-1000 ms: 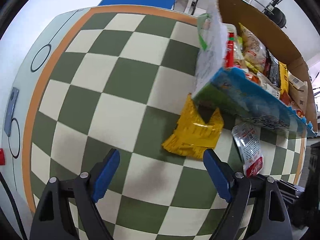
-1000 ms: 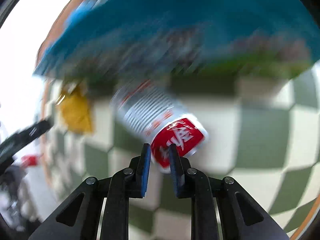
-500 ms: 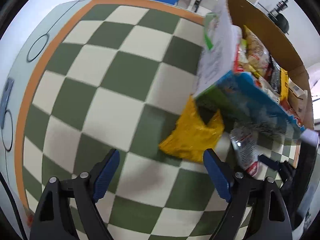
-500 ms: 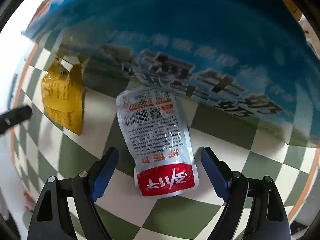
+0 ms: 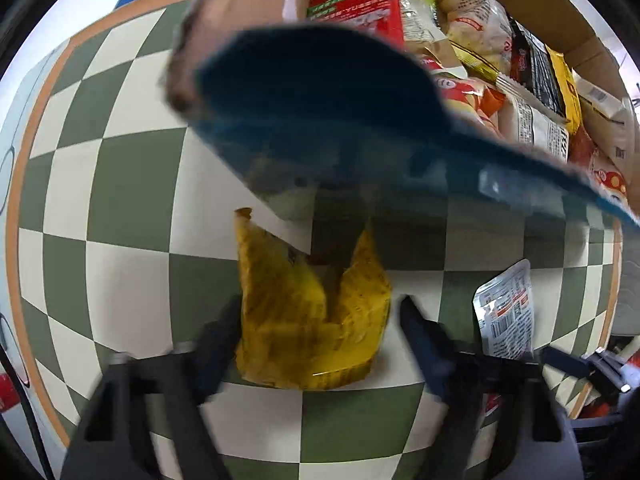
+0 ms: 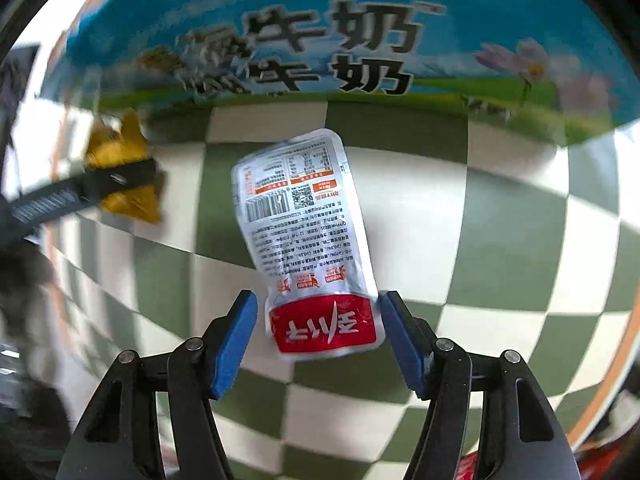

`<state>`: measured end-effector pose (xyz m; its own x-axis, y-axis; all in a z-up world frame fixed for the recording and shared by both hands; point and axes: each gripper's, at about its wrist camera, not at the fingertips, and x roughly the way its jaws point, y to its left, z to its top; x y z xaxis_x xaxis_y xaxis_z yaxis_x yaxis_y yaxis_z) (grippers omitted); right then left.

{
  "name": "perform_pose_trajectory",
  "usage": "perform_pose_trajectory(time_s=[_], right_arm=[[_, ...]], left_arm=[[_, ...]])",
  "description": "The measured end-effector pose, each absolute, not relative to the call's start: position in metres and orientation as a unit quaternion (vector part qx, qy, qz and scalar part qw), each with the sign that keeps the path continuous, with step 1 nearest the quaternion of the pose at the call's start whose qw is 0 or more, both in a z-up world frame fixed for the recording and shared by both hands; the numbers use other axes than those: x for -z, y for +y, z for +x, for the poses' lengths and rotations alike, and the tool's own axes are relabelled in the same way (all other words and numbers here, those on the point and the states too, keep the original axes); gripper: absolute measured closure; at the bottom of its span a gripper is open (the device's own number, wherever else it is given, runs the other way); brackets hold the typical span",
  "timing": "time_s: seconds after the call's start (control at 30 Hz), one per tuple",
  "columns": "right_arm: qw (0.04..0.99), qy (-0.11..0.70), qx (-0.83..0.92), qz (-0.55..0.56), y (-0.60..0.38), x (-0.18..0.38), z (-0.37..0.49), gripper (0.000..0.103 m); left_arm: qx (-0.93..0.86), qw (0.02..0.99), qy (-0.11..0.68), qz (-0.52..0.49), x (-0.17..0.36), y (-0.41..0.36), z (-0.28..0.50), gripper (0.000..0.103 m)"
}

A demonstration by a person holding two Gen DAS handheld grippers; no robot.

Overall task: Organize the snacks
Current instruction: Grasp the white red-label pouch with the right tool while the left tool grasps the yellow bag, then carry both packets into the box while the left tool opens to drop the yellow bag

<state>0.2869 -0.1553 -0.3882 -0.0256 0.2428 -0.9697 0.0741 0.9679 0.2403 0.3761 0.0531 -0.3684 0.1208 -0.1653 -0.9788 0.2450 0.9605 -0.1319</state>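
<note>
I see my left gripper (image 5: 320,332) closing round crinkled yellow packet (image 5: 312,320); only right cam shows right gripper (image 6: 318,336) closing round glossy silver-red pouch (image 6: 308,240), pads not yet pressing.

The left gripper (image 5: 320,344) points down at a crumpled yellow packet (image 5: 308,320) on the checkered worktop (image 5: 120,208), its blurred jaws closing either side of it. A blue carton (image 5: 320,120) full of snacks looms above; a silver pouch (image 5: 506,316) lies to the right
</note>
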Motion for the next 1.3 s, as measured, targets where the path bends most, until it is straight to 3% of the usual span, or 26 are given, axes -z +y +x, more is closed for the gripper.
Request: perform_pose_trajectory(time_s=[0.07, 0.43, 0.5, 0.53, 0.57, 0.67, 0.97, 1.3], right_arm=[[0.694, 0.707, -0.065, 0.123, -0.161, 0.381, 0.293, 0.028], [0.687, 0.726, -0.029, 0.020, -0.109, 0.391, 0.327, 0.023], [0.695, 0.719, -0.017, 0.001, -0.104, 0.391, 0.324, 0.026], [0.698, 0.715, -0.012, -0.022, -0.099, 0.391, 0.322, 0.032], [0.707, 0.707, -0.014, -0.032, -0.096, 0.387, 0.319, 0.044], [0.710, 0.703, -0.020, -0.036, -0.085, 0.386, 0.316, 0.054], [0.718, 0.695, -0.026, 0.034, -0.125, 0.367, 0.303, 0.058], [0.737, 0.662, -0.056, 0.124, -0.162, 0.306, 0.290, 0.058]], left_arm=[[0.142, 0.750, 0.645, 0.034, 0.366, 0.052, 0.374, 0.046], [0.123, 0.758, 0.641, 0.026, 0.363, 0.055, 0.352, 0.048], [0.115, 0.756, 0.644, 0.027, 0.365, 0.055, 0.349, 0.048], [0.113, 0.755, 0.646, 0.023, 0.366, 0.055, 0.350, 0.048], [0.111, 0.753, 0.648, 0.019, 0.368, 0.055, 0.348, 0.048], [0.105, 0.750, 0.652, 0.015, 0.372, 0.053, 0.353, 0.048], [0.105, 0.761, 0.640, 0.019, 0.359, 0.046, 0.360, 0.048], [0.155, 0.784, 0.601, 0.018, 0.285, 0.033, 0.351, 0.048]])
